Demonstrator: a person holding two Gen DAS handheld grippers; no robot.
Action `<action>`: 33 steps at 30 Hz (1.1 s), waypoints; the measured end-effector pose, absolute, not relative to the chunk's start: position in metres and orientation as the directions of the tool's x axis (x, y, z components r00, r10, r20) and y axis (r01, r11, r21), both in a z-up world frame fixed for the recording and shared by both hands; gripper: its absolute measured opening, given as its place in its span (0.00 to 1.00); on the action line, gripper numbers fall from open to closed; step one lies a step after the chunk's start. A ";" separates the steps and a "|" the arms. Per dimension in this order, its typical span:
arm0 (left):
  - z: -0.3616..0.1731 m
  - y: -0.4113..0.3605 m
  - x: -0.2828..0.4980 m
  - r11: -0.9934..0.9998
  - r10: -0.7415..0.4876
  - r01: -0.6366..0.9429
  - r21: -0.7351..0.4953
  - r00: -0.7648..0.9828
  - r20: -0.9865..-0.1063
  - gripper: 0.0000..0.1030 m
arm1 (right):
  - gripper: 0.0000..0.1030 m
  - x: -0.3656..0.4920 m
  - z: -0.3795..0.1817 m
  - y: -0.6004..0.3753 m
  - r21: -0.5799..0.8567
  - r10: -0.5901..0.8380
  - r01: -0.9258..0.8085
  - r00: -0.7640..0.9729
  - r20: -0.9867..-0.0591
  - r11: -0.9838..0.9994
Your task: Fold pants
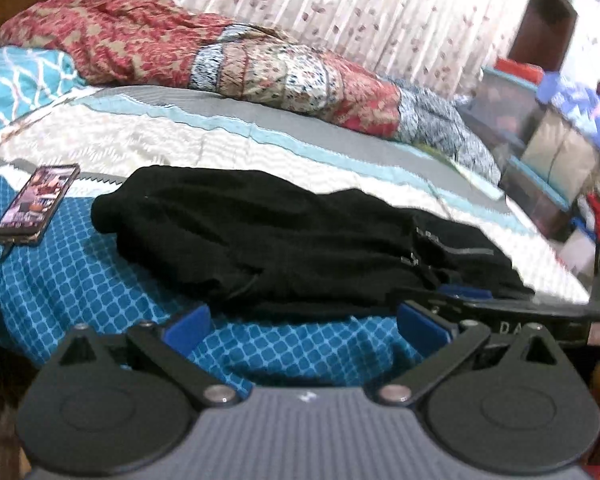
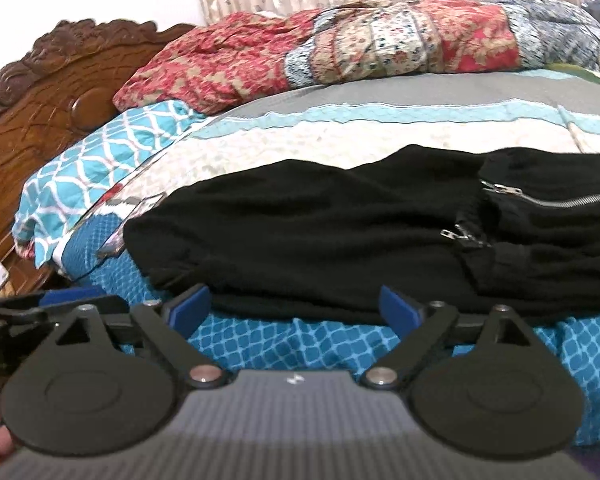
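Apparently mid-fold: both the left gripper (image 1: 304,320) and right gripper (image 2: 296,308) gape empty, the black zippered pants (image 2: 340,232) just ahead; next, regrip an edge.

Each claw (image 1: 304,326) (image 2: 296,308): black linkage arms, blue pads, silver screws, ribbed grey body

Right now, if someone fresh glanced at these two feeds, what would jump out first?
The black pants dominate, folded into a bundle across the blue-patterned bedspread, with silver zippers showing toward the right end. Both the left gripper and right gripper sit open just short of the near edge, nothing between their blue pads. Next, a lit phone lies left of the pants, and a red floral quilt is heaped at the far side.
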State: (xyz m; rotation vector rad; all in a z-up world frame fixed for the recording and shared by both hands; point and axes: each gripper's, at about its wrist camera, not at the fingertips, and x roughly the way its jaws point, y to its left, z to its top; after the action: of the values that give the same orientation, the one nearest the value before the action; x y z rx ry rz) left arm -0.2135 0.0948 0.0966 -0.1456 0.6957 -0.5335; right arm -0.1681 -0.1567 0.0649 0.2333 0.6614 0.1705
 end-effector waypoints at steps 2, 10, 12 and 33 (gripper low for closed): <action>0.099 0.095 -0.215 0.868 -0.495 0.412 -0.279 0.659 -0.567 1.00 | 0.93 -0.168 0.066 -0.152 0.249 0.236 -0.105 0.777 -0.584 0.963; 0.094 0.103 -0.209 0.871 -0.492 0.364 -0.330 0.636 -0.594 1.00 | 0.96 -0.168 0.068 -0.153 0.237 0.240 -0.123 0.786 -0.570 0.964; 0.096 0.105 -0.211 0.873 -0.488 0.358 -0.331 0.646 -0.587 1.00 | 0.96 -0.168 0.067 -0.154 0.243 0.241 -0.120 0.786 -0.570 0.963; 0.122 0.142 -0.174 0.954 -0.298 0.231 -0.189 0.774 -0.559 1.00 | 0.97 -0.162 0.063 -0.148 0.232 0.242 -0.125 0.764 -0.598 0.965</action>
State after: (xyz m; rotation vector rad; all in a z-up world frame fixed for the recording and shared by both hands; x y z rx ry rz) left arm -0.1743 0.1423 0.1221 -0.1113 0.6236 -0.2873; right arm -0.1620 -0.1477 0.0633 0.1828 0.6728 0.2008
